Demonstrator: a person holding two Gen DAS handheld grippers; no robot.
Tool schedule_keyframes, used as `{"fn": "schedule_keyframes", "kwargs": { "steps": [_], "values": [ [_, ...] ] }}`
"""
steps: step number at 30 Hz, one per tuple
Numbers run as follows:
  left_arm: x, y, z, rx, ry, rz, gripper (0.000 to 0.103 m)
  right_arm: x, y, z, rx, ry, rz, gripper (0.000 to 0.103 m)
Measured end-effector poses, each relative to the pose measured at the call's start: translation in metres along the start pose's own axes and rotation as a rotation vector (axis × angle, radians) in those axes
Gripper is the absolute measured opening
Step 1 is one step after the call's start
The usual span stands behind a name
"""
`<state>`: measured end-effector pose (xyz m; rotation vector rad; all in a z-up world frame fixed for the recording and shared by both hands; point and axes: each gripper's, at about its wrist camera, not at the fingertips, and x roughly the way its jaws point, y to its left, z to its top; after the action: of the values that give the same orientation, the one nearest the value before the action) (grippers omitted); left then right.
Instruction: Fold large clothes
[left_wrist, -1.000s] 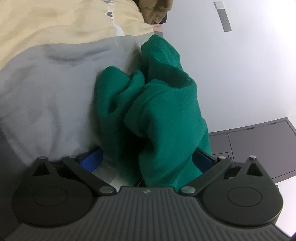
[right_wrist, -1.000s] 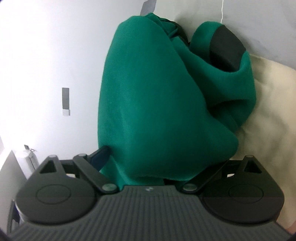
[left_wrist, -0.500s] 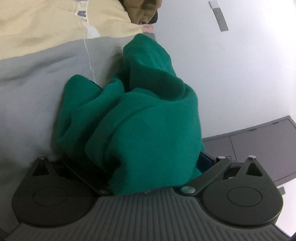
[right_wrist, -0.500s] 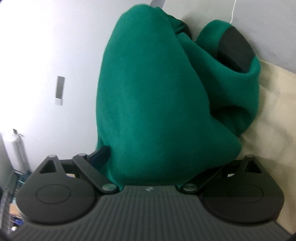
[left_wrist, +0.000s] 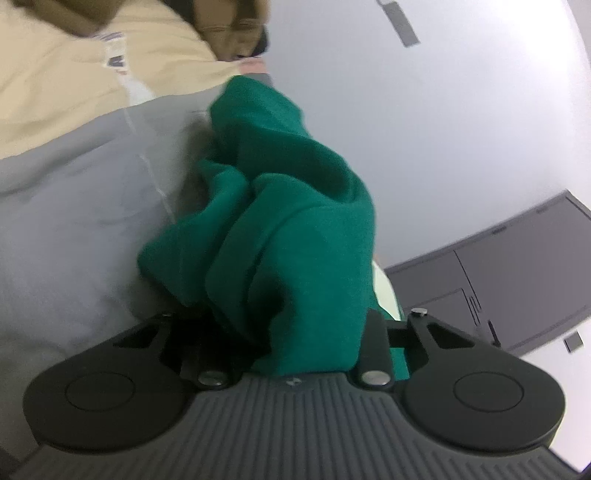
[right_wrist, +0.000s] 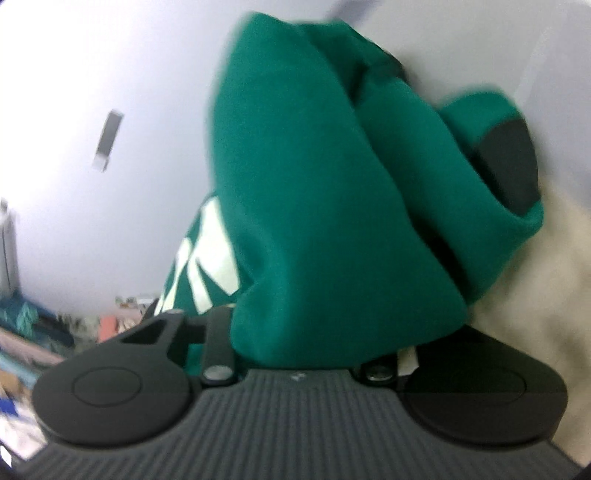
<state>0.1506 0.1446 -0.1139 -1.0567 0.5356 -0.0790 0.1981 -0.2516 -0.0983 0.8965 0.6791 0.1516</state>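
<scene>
Each gripper has the same body. The left gripper (left_wrist: 306, 332) has a dark grey housing with fine ribs that run lengthwise, and a small pale logo sits at its front edge. On both sides there is a round black disc with a shallow circle pressed into it. Black link bars go forward from silver pivot screws. The right gripper (right_wrist: 314, 343) shows the same ribbed housing, discs and silver screws.

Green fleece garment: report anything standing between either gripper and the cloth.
Nothing visible does. The left gripper has just closed on a bunched fold of the green fleece garment, and the right gripper has just closed on another bunch of it.
</scene>
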Motion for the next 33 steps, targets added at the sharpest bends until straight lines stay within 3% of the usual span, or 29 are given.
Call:
{"fn": "schedule_keyframes", "kwargs": {
  "steps": [5,14,27,33],
  "values": [
    [-0.016,-0.012,-0.009,-0.019,0.026,-0.085,0.033,-0.025,0.021,0.024,-0.113,-0.018,0.036,0.027],
    [-0.023,-0.083,-0.036,0.048,0.075,-0.174,0.032,-0.098,0.024,0.07,-0.252,-0.063,0.074,0.026],
    [0.054,-0.228,-0.102,0.187,0.175,-0.308,0.032,-0.199,-0.023,0.151,-0.281,-0.285,0.062,0.025],
    [0.103,-0.25,-0.133,0.272,0.202,-0.316,0.032,-0.209,-0.068,0.158,-0.251,-0.345,0.022,0.026]
  ]
}}
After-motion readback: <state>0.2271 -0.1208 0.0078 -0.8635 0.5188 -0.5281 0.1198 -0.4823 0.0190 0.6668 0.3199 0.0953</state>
